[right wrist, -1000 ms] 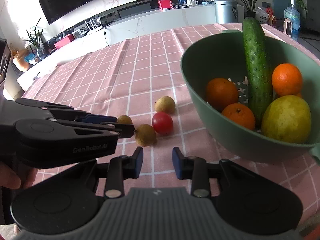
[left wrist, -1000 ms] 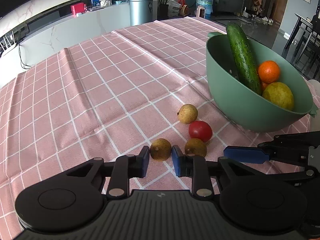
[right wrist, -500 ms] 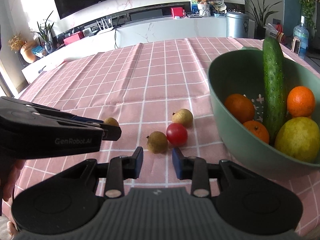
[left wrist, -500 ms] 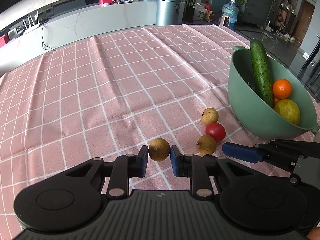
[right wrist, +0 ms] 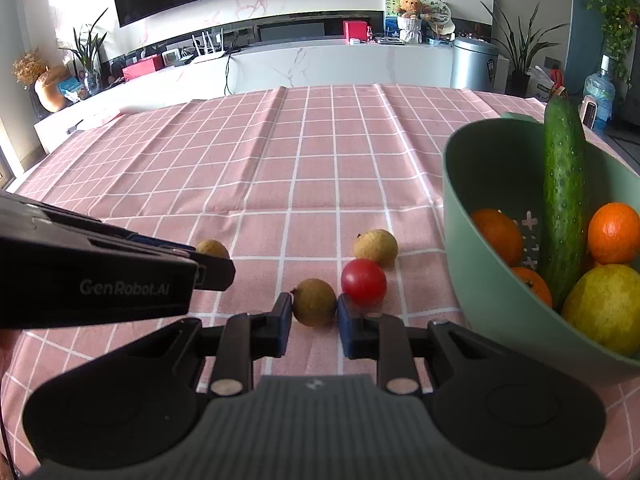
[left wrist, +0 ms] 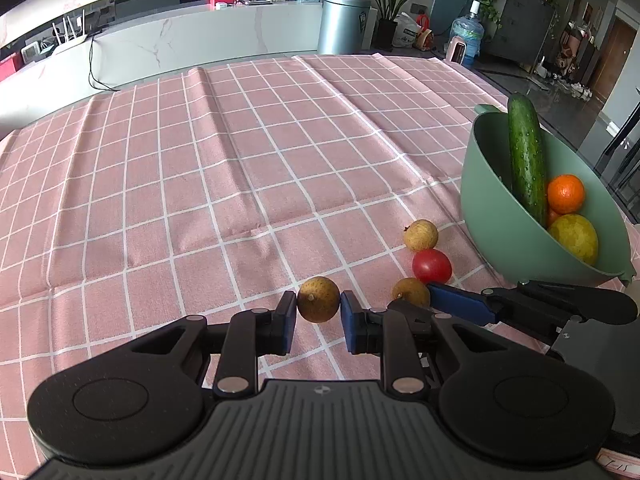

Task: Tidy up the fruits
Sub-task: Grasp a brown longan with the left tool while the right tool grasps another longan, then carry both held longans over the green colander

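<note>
1. Fingers of the left hand-held gripper [left wrist: 319, 312] are pinched on a brown longan [left wrist: 319, 299]; both blue pads touch its sides.
2. Jaws of the right hand-held gripper [right wrist: 314, 314] have just been closing and now clamp a second brown longan [right wrist: 314, 302] between their pads, low over the pink checked cloth [right wrist: 320, 152] on the desk.
3. From the left wrist view the right hand-held gripper comes in from the right edge, its blue pad against the second longan [left wrist: 411, 292] — just right of the left gripper's own fruit.
4. From the right wrist view the left hand-held gripper reaches in from the left edge, with its longan [right wrist: 212, 249] showing past its tip.
5. A red cherry tomato [right wrist: 363, 282] lies just beside the right gripper's right finger, and a paler longan [right wrist: 375, 247] touches the tomato on its far side.
6. A green bowl [right wrist: 460, 216] stands near the desk's right edge — it holds a cucumber [right wrist: 564, 200] leaning upright, oranges [right wrist: 614, 233] and a yellow-green fruit [right wrist: 608, 308].
</note>
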